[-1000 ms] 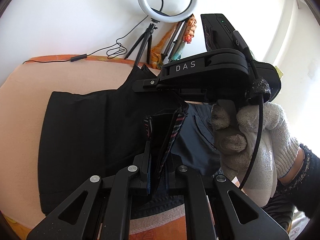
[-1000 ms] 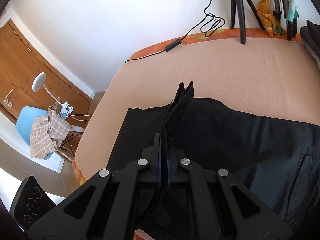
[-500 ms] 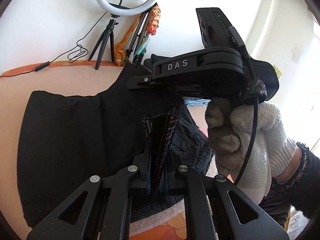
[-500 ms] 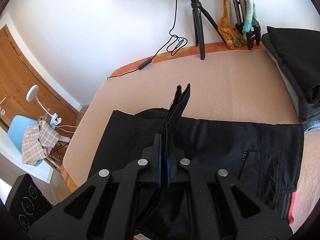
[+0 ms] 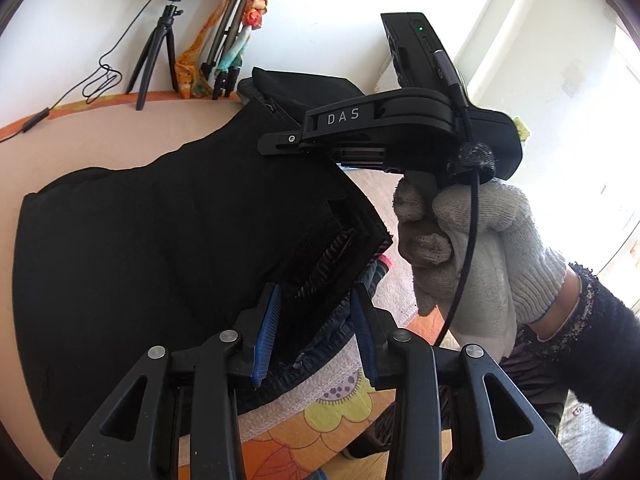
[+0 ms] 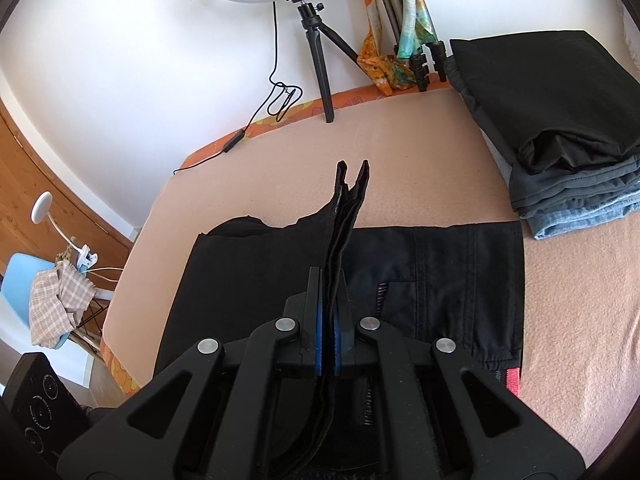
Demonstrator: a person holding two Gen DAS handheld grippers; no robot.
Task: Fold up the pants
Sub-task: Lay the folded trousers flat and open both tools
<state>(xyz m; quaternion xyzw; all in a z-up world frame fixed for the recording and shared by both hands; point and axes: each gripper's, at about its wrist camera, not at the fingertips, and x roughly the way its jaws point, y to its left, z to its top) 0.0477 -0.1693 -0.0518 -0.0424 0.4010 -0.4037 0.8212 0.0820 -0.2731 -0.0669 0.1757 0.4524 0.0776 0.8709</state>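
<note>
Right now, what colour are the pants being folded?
Black. The pants show best in the right wrist view.

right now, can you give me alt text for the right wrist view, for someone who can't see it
The right tool is shut on a raised fold of the black pants, which lie spread on a peach-covered bed. A stack of folded clothes sits at the right, and a ring light on a tripod stands against the white wall.

1. pants [image 6: 460,280] lie flat on the bed [image 6: 400,152].
2. Stack of folded clothes [image 6: 560,128] sits right of them.
3. Ring light tripod [image 6: 320,64] stands behind, by the wall.
4. Chair [image 6: 24,292] is off left, beside the bed.
</note>
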